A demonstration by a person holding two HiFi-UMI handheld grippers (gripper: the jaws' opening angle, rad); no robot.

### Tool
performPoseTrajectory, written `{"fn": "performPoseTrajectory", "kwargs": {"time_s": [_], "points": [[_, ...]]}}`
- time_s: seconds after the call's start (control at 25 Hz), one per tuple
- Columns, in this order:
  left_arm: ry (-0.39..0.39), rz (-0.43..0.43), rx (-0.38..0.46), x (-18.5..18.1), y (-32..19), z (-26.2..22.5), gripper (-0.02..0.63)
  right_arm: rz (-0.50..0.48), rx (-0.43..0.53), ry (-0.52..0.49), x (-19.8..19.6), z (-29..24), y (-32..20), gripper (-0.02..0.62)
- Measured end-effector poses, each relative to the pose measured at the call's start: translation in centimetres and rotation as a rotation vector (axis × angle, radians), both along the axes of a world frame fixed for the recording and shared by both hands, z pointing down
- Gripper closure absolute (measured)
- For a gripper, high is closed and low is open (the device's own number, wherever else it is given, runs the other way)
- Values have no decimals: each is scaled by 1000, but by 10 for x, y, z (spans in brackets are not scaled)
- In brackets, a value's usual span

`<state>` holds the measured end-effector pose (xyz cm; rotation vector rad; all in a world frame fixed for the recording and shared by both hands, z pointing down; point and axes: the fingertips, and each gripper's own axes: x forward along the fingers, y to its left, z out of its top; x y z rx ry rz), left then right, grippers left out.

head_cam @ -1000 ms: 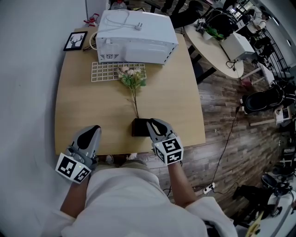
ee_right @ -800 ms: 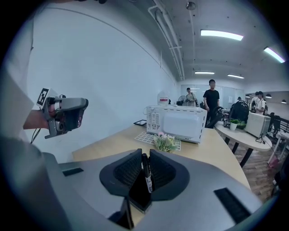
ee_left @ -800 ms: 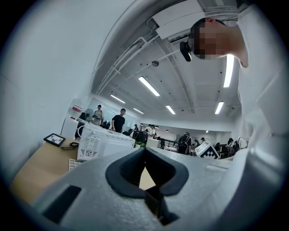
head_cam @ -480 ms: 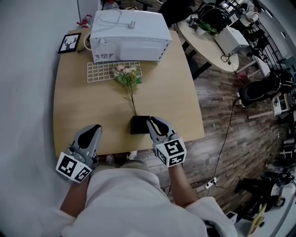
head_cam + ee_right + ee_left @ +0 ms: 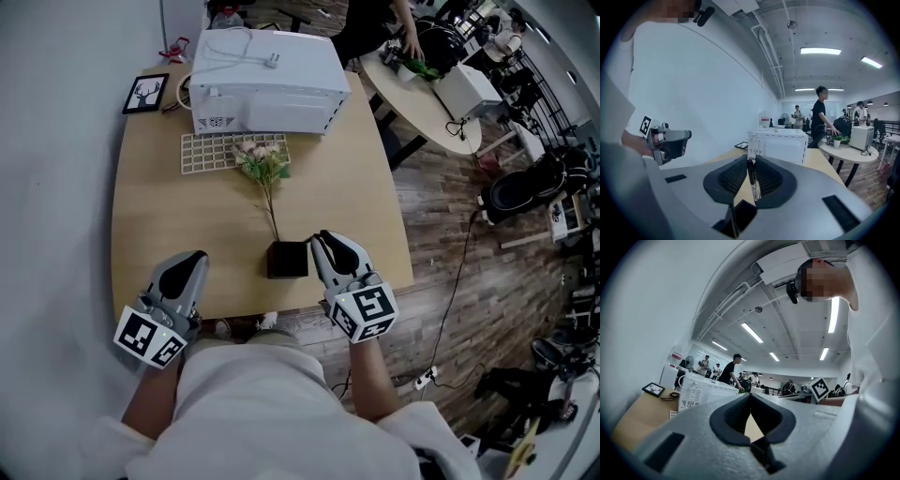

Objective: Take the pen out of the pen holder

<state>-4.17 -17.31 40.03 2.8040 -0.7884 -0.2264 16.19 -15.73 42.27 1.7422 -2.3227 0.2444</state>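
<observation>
A square black pen holder (image 5: 287,260) stands near the front edge of the wooden table (image 5: 159,216). My right gripper (image 5: 321,240) hangs just right of it and above it. In the right gripper view the right gripper (image 5: 751,161) is shut on a thin black pen (image 5: 752,178), which stands upright between the ribbed pads. In the head view I cannot make out the pen. My left gripper (image 5: 193,259) hovers at the table's front left, its jaws touching at the tips with nothing between them, as seen in the left gripper (image 5: 750,397) view. It also shows as left gripper (image 5: 670,140).
A flower sprig (image 5: 264,164) has its stem running down to the holder. Behind it lie a white wire grid (image 5: 220,150) and a white microwave (image 5: 267,80). A framed picture (image 5: 145,92) sits at the back left. A round table (image 5: 427,94) stands to the right.
My right gripper has risen and drifted slightly right, off the pen holder, whose top is now uncovered. The left gripper has stayed put.
</observation>
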Motion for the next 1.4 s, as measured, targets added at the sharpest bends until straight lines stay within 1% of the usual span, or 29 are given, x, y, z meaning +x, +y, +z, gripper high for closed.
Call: {"fn": "performPoseTrajectory", "kwargs": {"time_s": [0.28, 0.6, 0.88, 1.08, 1.2, 1.4], "points": [[28, 5, 13, -1, -12, -10, 594, 4, 62, -7, 1, -33, -1, 538], [52, 23, 54, 7, -25, -23, 593, 9, 134, 7, 7, -69, -1, 538], [61, 7, 87, 6, -43, -34, 593, 69, 180, 24, 34, -93, 3, 538], [64, -6, 113, 5, -51, -44, 593, 130, 197, 33, 59, -100, 8, 538], [64, -34, 121, -2, -60, -46, 594, 150, 197, 64, 70, -101, 11, 538], [57, -91, 134, -19, -69, -53, 594, 199, 202, 84, 92, -106, 21, 538]]}}
